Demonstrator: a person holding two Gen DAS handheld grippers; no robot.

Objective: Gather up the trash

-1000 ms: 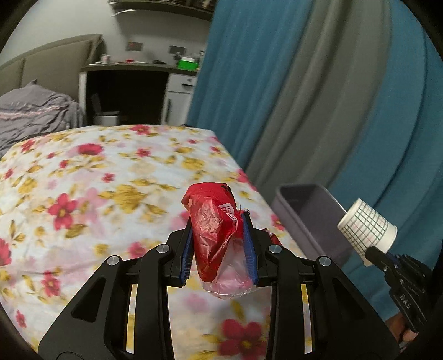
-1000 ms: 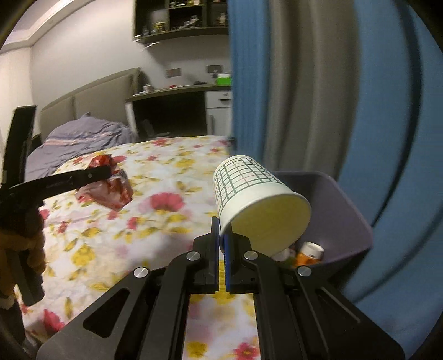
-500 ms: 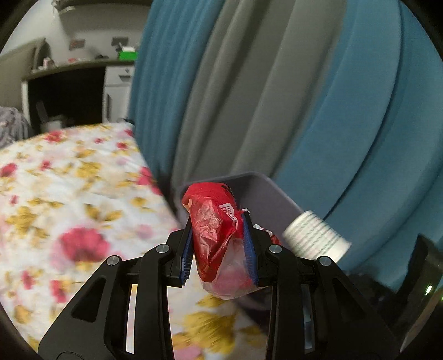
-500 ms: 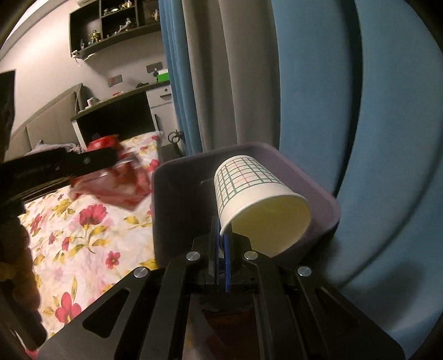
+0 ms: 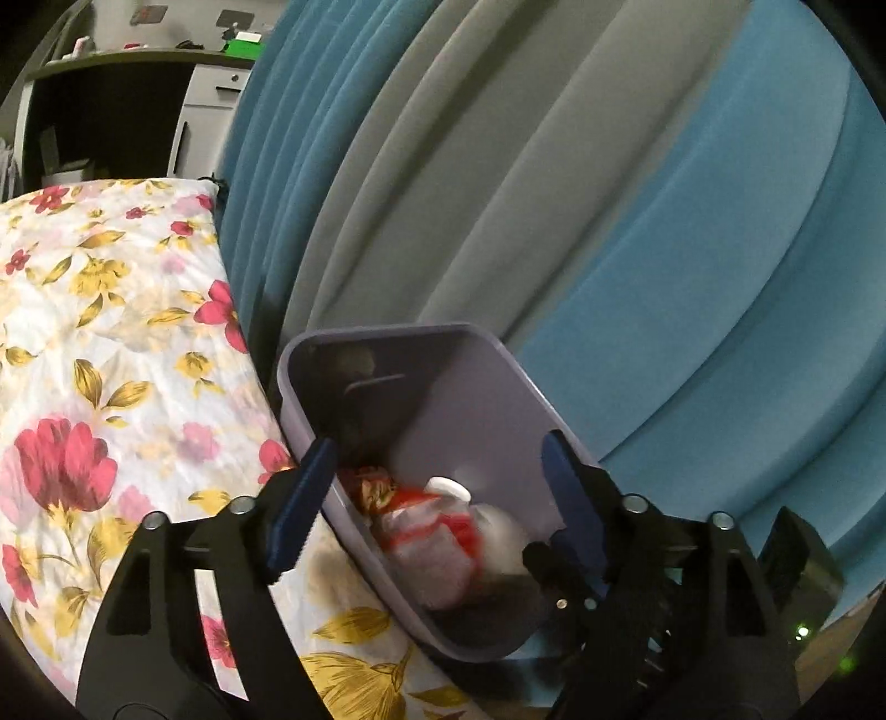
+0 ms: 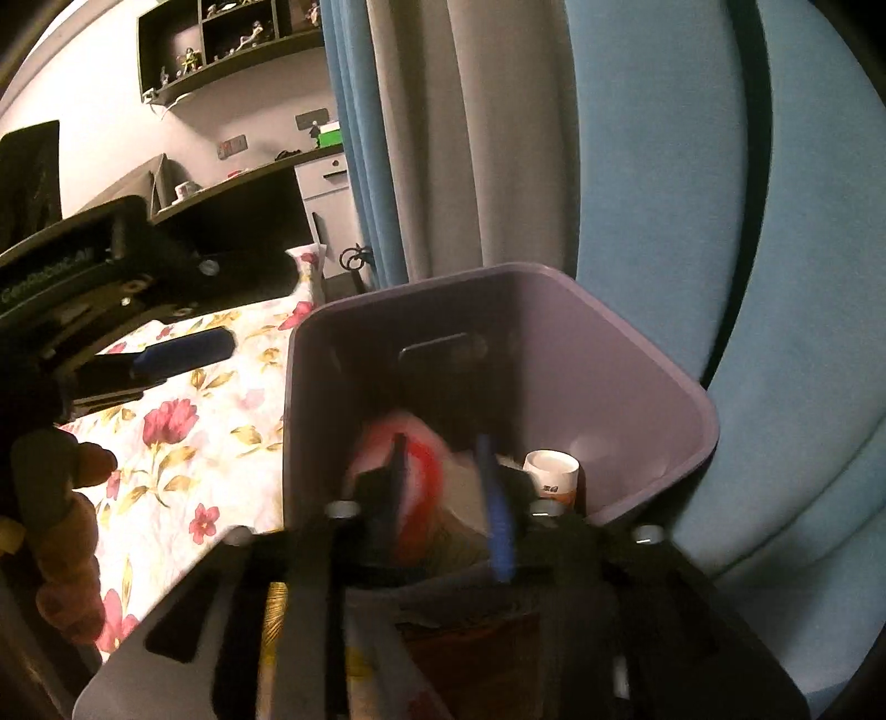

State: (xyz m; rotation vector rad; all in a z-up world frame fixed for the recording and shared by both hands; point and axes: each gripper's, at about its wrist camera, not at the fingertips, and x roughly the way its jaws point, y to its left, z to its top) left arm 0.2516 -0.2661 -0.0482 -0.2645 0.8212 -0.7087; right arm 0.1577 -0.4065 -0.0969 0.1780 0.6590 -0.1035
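The right wrist view is blurred near the fingers, so the red and white wrapper (image 6: 421, 476) in the bin (image 6: 653, 354) is only a smear there. The paper cup is hard to make out in either view. The right gripper (image 6: 443, 498) hangs over the bin mouth, its jaws opening, and nothing is pressed between them.

The left wrist view is sharper: the wrapper (image 5: 426, 526) lies at the bin (image 5: 487, 387) bottom beside a white-capped bottle (image 5: 448, 487). The left gripper (image 5: 437, 498) is opening wide and holds nothing. The bin stands between the flowered bed (image 5: 111, 332) and the blue curtain (image 5: 720, 277). Only the right wrist view shows a hand (image 6: 61, 531) on the left gripper and a wall shelf (image 6: 221, 44).
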